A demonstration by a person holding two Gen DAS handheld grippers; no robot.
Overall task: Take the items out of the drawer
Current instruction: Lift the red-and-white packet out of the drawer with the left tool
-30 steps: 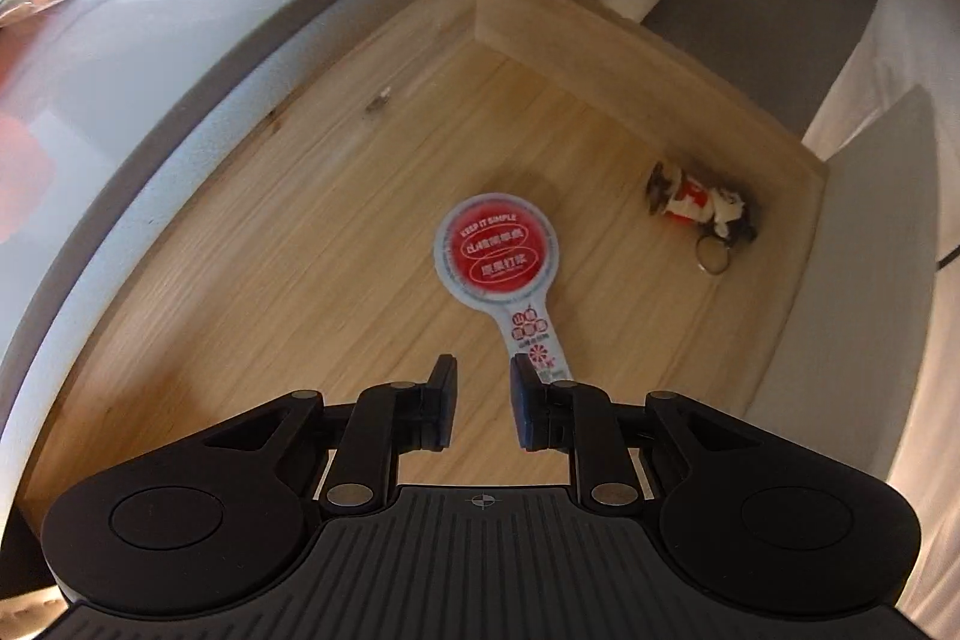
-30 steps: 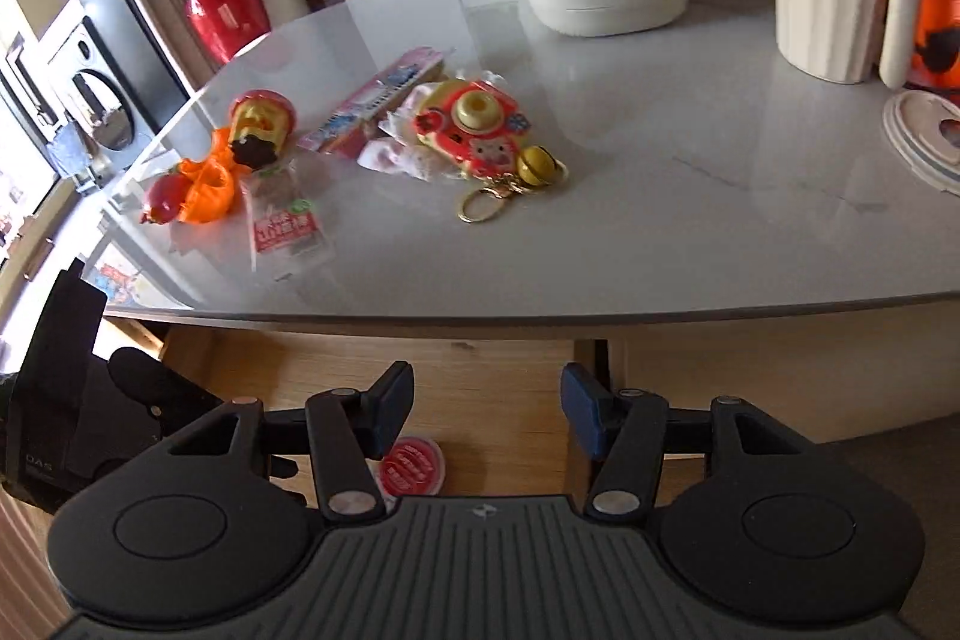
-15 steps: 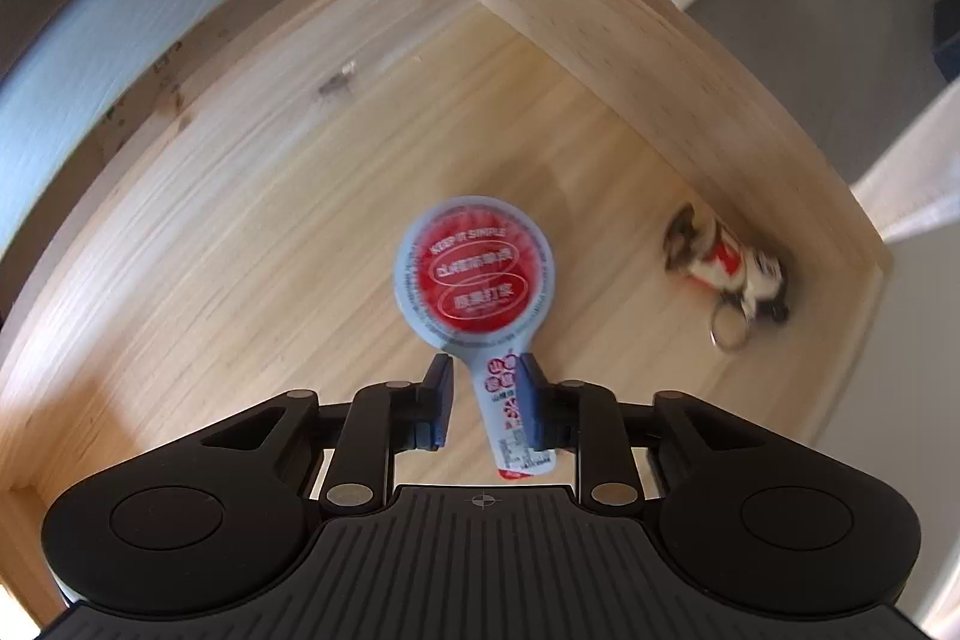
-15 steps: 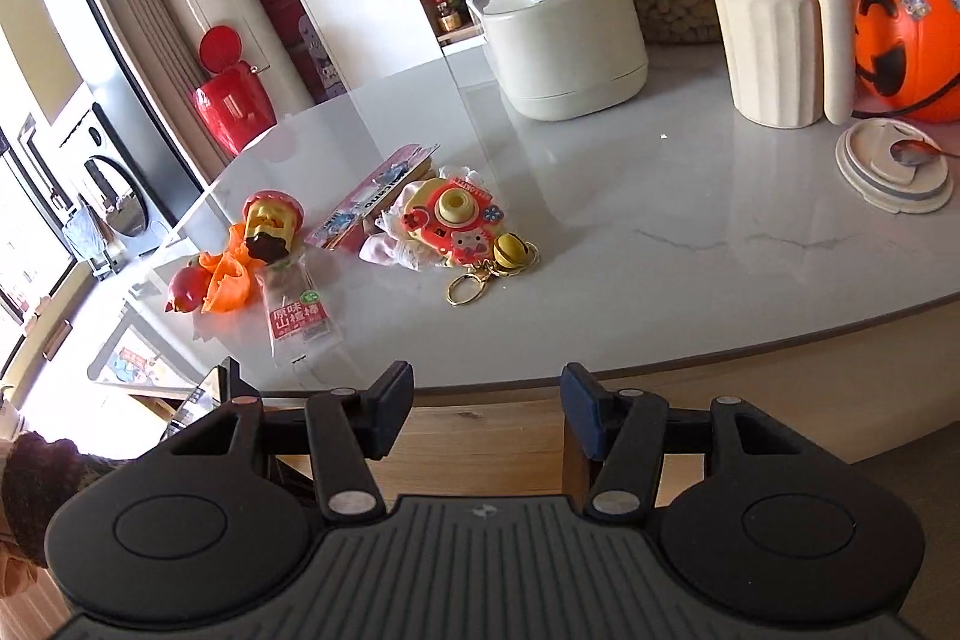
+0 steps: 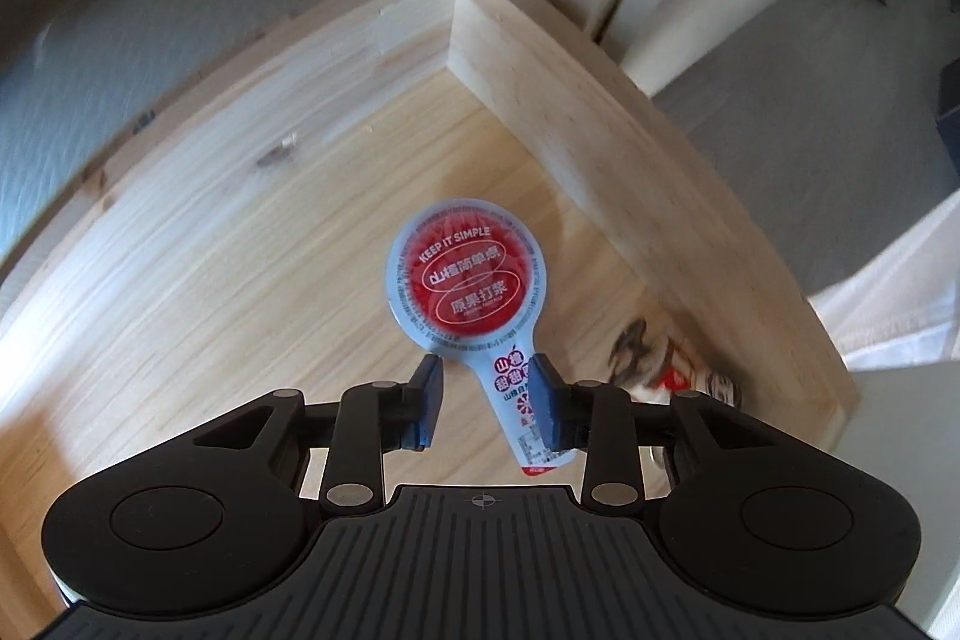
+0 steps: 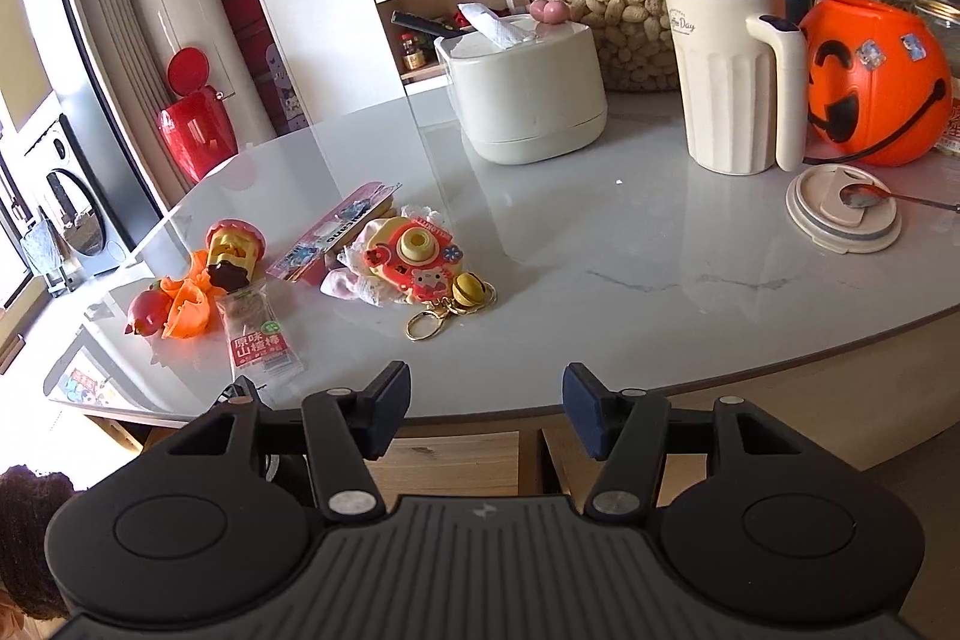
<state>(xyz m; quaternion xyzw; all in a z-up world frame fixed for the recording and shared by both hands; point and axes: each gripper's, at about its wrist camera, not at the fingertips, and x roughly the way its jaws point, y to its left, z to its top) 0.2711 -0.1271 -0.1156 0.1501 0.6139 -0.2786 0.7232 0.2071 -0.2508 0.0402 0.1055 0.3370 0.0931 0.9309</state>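
Note:
In the left wrist view a round red-and-white snack packet [image 5: 465, 283] with a long tab lies on the floor of the open wooden drawer [image 5: 240, 220]. My left gripper [image 5: 486, 394] is open and low over it, and the tab runs between the two fingers, close to the right one. A small keychain figure [image 5: 672, 370] lies blurred near the drawer's right wall. My right gripper [image 6: 486, 415] is open and empty in front of the counter's edge.
On the grey counter [image 6: 660, 280] lie a toy camera keychain [image 6: 414, 259], a snack bag [image 6: 258, 340], orange toys [image 6: 186, 307] and a pink pack [image 6: 336, 232]. Behind stand a white tissue box [image 6: 528, 94], cream jug [image 6: 732, 76], pumpkin bucket [image 6: 876, 82] and lid with spoon [image 6: 840, 208].
My left gripper went down and forward into the drawer, its fingers widened, and the packet's tab now sits between them. My right gripper rose, so more of the counter shows.

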